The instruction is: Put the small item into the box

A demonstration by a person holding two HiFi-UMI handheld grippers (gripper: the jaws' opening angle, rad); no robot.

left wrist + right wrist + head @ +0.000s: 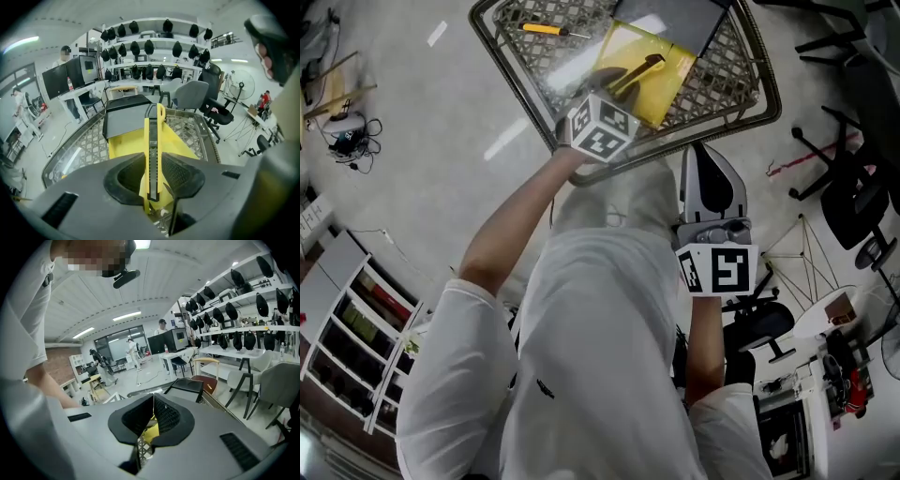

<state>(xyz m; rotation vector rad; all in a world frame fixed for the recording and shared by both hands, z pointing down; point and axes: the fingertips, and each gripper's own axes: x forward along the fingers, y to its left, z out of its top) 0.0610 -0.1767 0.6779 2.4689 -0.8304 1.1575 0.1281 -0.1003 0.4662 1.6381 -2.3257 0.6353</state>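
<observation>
Left gripper [153,174] clamps slim yellow utility knife with black slider [153,136] over open yellow box [667,92]. Advise: lower it inside walls, then release. Right gripper [152,417] jaws together, empty.

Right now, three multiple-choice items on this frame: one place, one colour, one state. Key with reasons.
1. Where is the utility knife?
A) over the yellow box
B) on the floor
C) on a chair

2. What colour is the box's lid?
A) red
B) dark grey
C) white

3. How does the right gripper stand?
A) jaws wide apart
B) shut on the knife
C) jaws together, empty

Key:
1 A, the left gripper holds it clamped above the box.
2 B, the raised lid shows dark grey.
3 C, its pads meet with nothing between them.
</observation>
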